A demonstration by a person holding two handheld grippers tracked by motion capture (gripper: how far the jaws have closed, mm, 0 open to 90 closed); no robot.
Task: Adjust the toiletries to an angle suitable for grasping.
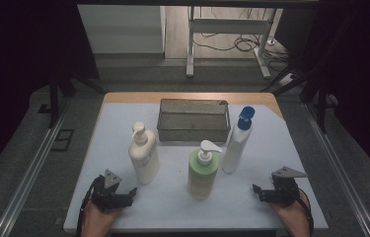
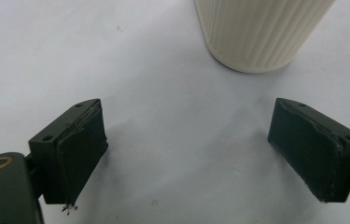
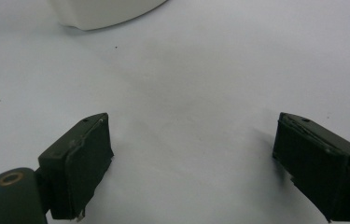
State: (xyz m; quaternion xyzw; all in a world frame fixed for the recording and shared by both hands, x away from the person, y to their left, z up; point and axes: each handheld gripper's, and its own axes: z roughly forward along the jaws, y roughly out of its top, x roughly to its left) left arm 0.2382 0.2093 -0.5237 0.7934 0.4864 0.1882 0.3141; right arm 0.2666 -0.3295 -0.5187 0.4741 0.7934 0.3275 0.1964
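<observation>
Three pump bottles stand on the white table top: a cream one at the left, a green one in the middle, and a tall white one with a blue pump to its right. My left gripper rests near the front left, just below the cream bottle, open with nothing between its pads. My right gripper rests at the front right, open and empty too. In the right gripper view a white bottle base stands ahead, at the upper left.
A grey metal mesh basket sits at the back middle of the table. Metal rails run along both sides of the table. A white frame on legs and loose cables lie on the floor beyond.
</observation>
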